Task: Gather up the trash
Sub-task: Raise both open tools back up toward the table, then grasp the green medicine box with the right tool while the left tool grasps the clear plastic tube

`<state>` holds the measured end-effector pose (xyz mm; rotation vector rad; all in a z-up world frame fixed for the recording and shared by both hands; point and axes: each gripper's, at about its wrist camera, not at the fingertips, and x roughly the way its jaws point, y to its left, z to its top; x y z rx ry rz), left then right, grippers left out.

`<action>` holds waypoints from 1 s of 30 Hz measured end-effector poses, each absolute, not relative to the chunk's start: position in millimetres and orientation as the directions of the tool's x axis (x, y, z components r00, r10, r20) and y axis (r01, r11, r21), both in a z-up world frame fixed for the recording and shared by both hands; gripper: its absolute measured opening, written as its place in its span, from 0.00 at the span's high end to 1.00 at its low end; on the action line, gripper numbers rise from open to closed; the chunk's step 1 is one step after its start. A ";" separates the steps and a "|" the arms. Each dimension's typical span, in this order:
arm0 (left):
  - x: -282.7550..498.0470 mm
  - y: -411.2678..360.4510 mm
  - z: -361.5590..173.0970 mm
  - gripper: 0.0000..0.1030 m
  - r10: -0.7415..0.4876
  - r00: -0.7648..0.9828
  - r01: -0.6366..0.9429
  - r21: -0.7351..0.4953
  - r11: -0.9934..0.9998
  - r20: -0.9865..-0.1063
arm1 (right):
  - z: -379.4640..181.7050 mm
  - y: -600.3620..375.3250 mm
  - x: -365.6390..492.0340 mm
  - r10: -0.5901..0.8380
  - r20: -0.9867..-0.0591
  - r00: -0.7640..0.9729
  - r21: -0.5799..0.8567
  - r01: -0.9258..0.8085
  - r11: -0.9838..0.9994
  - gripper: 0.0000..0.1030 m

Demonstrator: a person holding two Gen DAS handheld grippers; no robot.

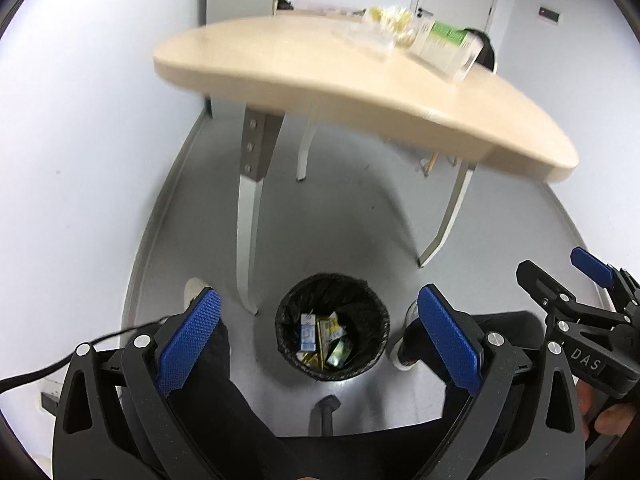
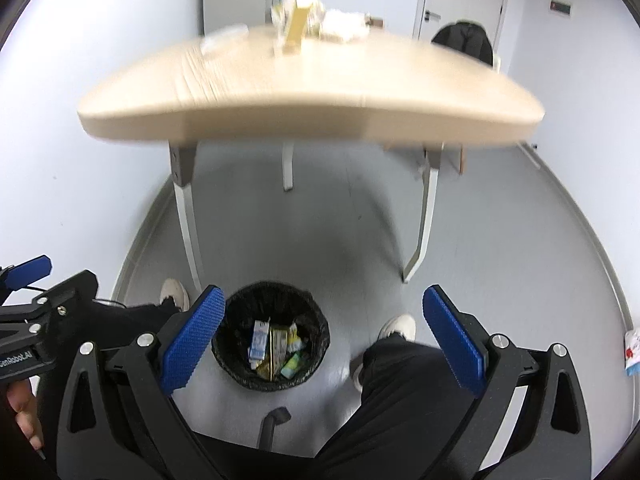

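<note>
Trash sits in two places in front of you: some already lies at the bottom of the black-lined bin [image 1: 333,327] on the grey floor [image 1: 352,216], and more waits on the far part of the beige table [image 1: 304,76]. In the bin you can make out a small white-and-blue carton [image 1: 308,333], a yellowish packet beside it and a greenish wrapper, all lying loose on the liner. On the tabletop there is a green-and-white box [image 1: 448,42] with crumpled clear and yellow wrappers [image 1: 390,20] just behind it; the right wrist view is blurred there, so those items read only as pale and yellow shapes. Your left gripper [image 1: 320,340] hangs above the bin with its blue pads spread wide and nothing between them. Your right gripper [image 2: 320,340] is likewise spread wide and empty, over the floor just right of the bin. Your legs in dark trousers [image 2: 400,392] and white shoes [image 2: 396,326] stand either side of the bin, and a dark chair [image 2: 464,38] stands at the table's far right.
</note>
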<state>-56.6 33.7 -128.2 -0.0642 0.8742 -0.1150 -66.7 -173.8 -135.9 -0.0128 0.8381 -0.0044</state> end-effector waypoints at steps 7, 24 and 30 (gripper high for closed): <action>-53.8 28.2 -83.5 0.06 -0.119 0.687 0.073 -0.096 0.993 -0.717 | -76.6 -174.2 -69.2 0.019 -0.675 0.737 0.007 -0.019 1.000 0.08; 71.3 32.8 -38.0 0.06 -0.049 0.699 0.002 -0.067 0.998 -0.713 | -23.8 -175.4 84.9 0.063 -0.679 0.732 0.058 -0.032 0.998 0.20; 117.1 20.6 -29.3 0.06 -0.046 0.696 0.003 -0.061 0.998 -0.716 | -30.9 -175.6 135.2 0.095 -0.709 0.699 0.093 -0.040 0.995 0.41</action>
